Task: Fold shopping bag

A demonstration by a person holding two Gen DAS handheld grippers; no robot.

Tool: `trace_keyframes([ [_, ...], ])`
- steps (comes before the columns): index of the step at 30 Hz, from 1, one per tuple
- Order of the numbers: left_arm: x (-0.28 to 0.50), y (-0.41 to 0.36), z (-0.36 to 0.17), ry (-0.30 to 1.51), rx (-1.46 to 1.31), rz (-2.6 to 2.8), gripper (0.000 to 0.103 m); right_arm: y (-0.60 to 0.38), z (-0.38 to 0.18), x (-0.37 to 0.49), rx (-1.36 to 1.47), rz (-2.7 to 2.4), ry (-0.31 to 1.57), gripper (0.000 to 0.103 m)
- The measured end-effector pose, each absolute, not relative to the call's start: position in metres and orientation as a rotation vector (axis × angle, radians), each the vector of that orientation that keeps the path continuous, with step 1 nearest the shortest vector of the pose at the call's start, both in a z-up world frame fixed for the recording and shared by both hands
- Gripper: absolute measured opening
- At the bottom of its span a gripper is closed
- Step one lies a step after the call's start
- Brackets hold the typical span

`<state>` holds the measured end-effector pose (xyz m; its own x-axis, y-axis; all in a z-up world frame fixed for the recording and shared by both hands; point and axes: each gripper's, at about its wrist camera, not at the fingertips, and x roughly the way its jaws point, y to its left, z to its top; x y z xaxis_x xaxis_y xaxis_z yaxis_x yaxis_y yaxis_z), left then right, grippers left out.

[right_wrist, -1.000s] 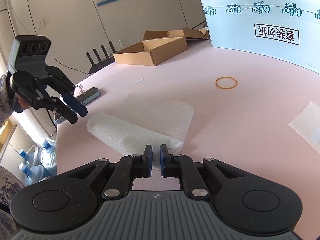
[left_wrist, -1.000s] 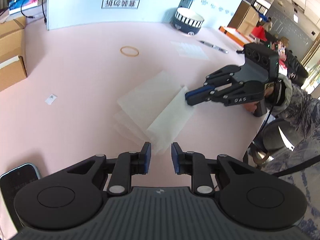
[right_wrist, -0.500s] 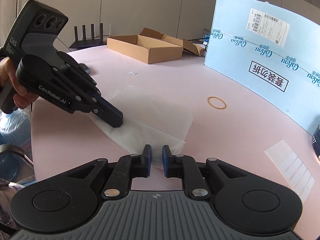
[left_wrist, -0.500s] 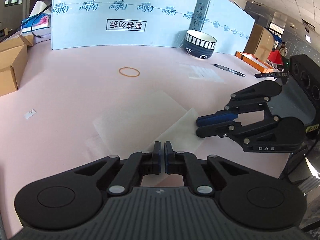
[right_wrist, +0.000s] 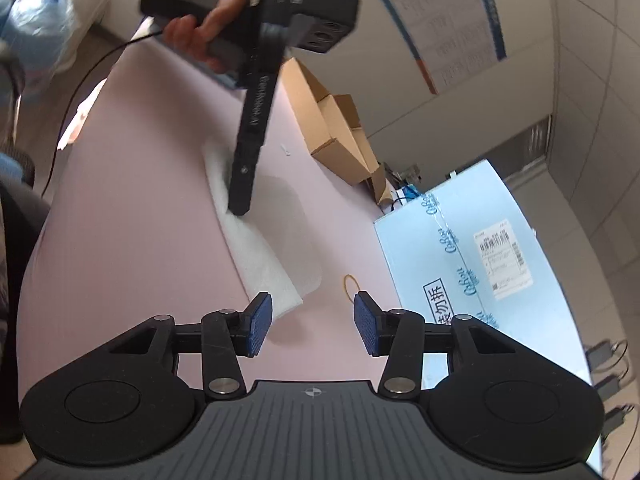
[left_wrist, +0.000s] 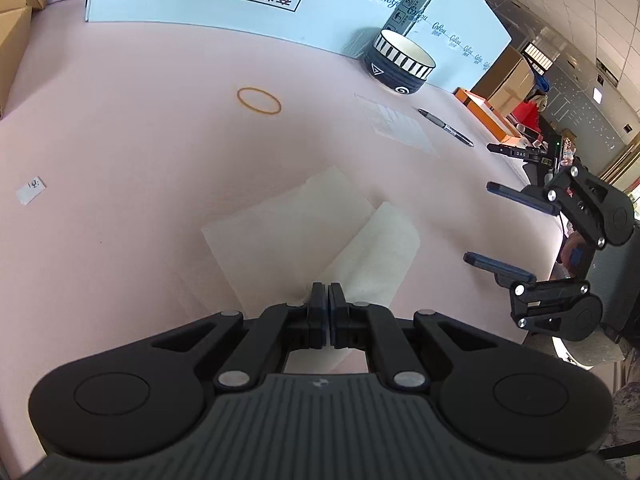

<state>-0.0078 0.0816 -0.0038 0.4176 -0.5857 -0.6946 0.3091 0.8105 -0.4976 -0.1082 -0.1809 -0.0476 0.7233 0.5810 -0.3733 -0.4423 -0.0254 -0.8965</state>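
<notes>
Bag (left_wrist: 312, 224) lies half-folded on table (left_wrist: 120, 152); left gripper (left_wrist: 329, 300) pinches its near edge, right gripper (right_wrist: 313, 322) spread wide.

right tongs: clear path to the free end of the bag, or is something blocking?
Probably yes. The right tongs are open and empty just off the shopping bag's near corner, with bare table between. The left tongs pinch the far end.

A pink table (left_wrist: 120, 152) stands in a bright office with white walls (right_wrist: 580, 120).
</notes>
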Motion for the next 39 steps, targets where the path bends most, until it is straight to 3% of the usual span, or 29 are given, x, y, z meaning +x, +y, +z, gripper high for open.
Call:
trace_keyframes([
  [2,0.001,0.086,-0.006,1.038,-0.346,-0.592,0.002,-0.178,-0.062,-0.106,-1.517,0.838,-0.17,0.049],
  [12,0.019,0.088,-0.013,1.121,-0.402,-0.643,0.002,-0.155,-0.054,-0.07,-1.637,0.965,-0.164,0.049],
  [15,0.022,0.089,-0.016,1.133,-0.429,-0.65,0.002,-0.153,-0.06,-0.074,-1.685,0.954,-0.183,0.04],
  [17,0.023,0.09,-0.018,1.136,-0.443,-0.655,0.002,-0.152,-0.065,-0.075,-1.698,0.956,-0.18,0.026],
  [18,0.023,0.09,-0.018,1.135,-0.446,-0.656,0.002,-0.152,-0.068,-0.074,-1.706,0.957,-0.176,0.014],
  [19,0.024,0.089,-0.018,1.134,-0.444,-0.657,0.002,-0.152,-0.071,-0.074,-1.713,0.956,-0.174,0.011],
  [30,0.022,0.086,-0.015,1.123,-0.429,-0.649,0.002,-0.141,-0.078,-0.065,-1.671,0.908,-0.181,0.005],
  [33,0.007,0.078,0.002,1.061,-0.316,-0.587,0.002,-0.141,-0.072,-0.065,-1.643,0.916,-0.137,0.005],
  [35,-0.014,0.074,0.021,0.987,-0.23,-0.476,0.01,-0.14,-0.072,-0.065,-1.646,0.909,-0.111,0.005],
  [37,-0.051,0.056,0.051,0.802,-0.027,-0.432,0.012,-0.136,-0.067,-0.064,-1.599,0.9,-0.063,0.005],
  [39,-0.086,0.027,0.065,0.64,0.252,-0.431,0.027,-0.133,-0.06,-0.06,-1.537,0.912,-0.012,0.005],
])
